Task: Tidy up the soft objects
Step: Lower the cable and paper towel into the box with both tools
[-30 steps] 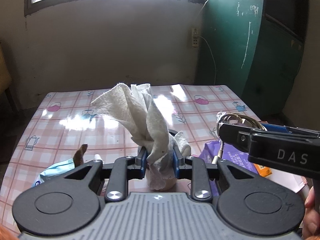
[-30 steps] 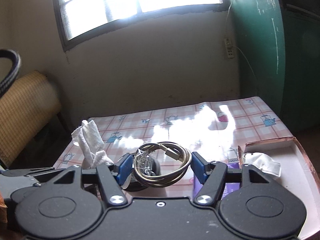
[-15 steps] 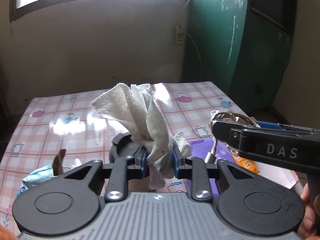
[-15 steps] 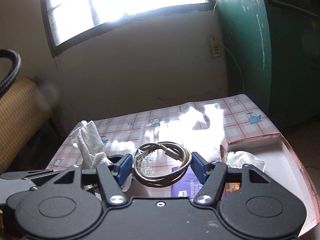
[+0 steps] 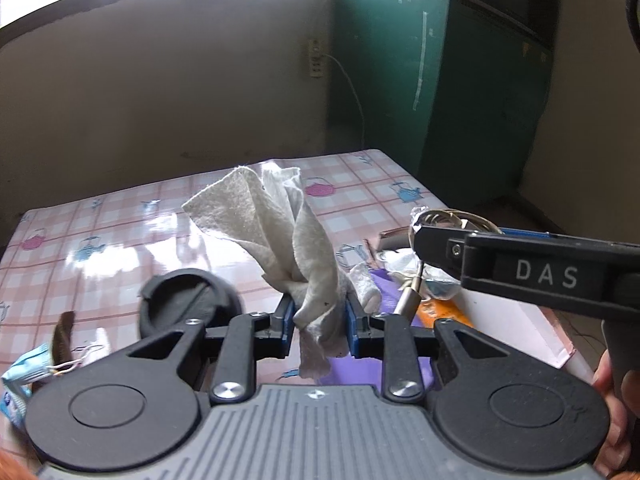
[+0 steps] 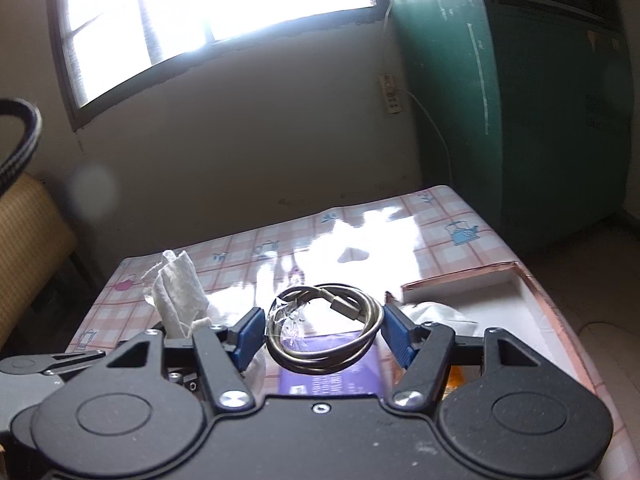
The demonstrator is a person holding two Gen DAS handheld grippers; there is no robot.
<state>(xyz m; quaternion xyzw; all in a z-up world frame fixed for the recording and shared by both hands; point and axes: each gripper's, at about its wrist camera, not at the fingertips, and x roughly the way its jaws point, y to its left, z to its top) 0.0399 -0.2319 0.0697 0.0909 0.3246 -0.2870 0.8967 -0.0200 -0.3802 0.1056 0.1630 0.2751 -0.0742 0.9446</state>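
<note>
Hovering over pink checked tablecloth [image 5: 120, 232]: left gripper [image 5: 318, 316] pinching crumpled white cloth [image 5: 280, 236], right gripper [image 6: 324, 330] clamping coiled cable [image 6: 324, 340] aloft. Probably carrying both toward open box [image 6: 532, 312]; keeping grips firm, lowering well inside before releasing.

Table [image 5: 120, 216] in pink check, teapot print.
On it: black round case [image 5: 188, 300], purple packet [image 6: 332, 364], white-lined box [image 6: 492, 304].

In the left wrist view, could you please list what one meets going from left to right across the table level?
Light blue packet → black round object → white cloth in the left gripper → coiled cable held by the right gripper.
</note>
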